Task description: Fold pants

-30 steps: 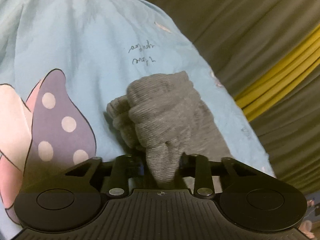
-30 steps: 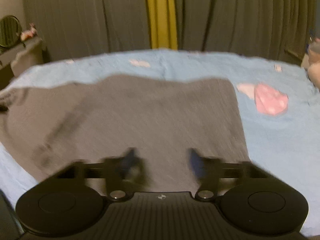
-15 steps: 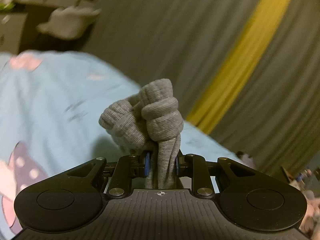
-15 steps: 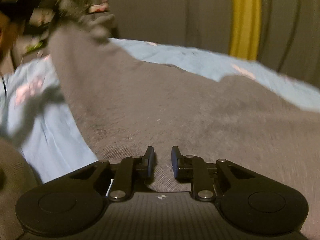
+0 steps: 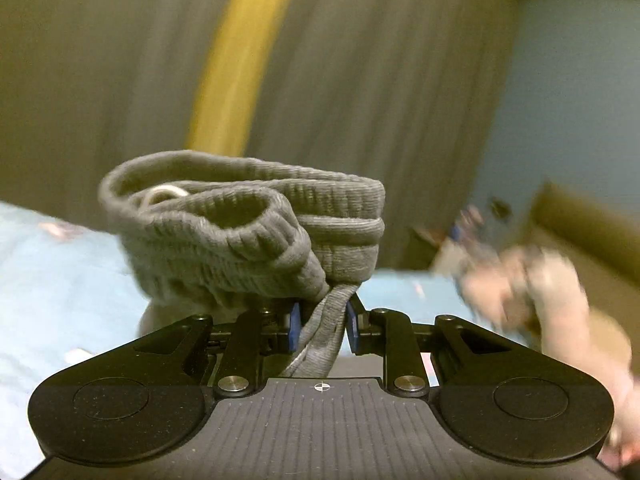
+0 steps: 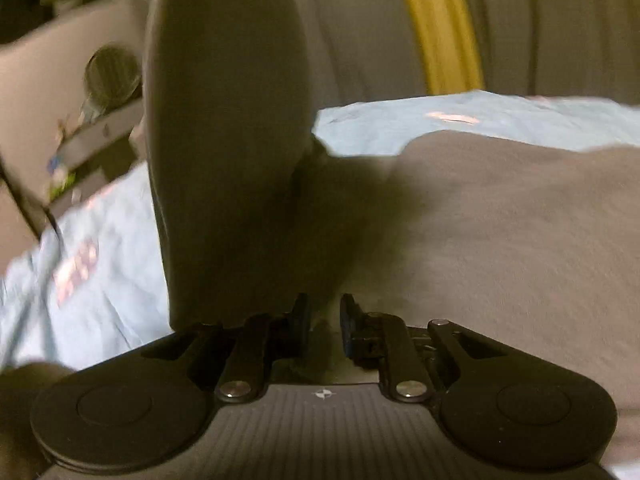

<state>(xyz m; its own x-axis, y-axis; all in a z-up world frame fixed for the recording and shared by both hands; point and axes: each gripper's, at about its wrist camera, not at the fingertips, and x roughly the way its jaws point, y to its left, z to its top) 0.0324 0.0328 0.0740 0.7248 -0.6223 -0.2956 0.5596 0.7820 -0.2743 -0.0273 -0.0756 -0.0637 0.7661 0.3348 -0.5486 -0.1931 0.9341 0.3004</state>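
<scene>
While the left gripper (image 5: pixel 320 328) pinches the grey pants (image 5: pixel 256 240), their ribbed waistband bunches just above its fingers. The right gripper (image 6: pixel 324 326) clamps pants fabric at lower centre.

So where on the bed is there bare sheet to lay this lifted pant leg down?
Bare blue sheet lies left of the raised leg, and a strip runs beyond the gray pants toward the curtain. The middle and right are covered by pants.

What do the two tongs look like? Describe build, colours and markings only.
Both match. The left tongs and right tongs each have a matte black body with a ribbed centre plate, a small white crosshair mark, two round black discs at the sides, black linkage arms on silver pivot screws, and blue pads on the fingertips. No cables or sleeves are visible.
</scene>
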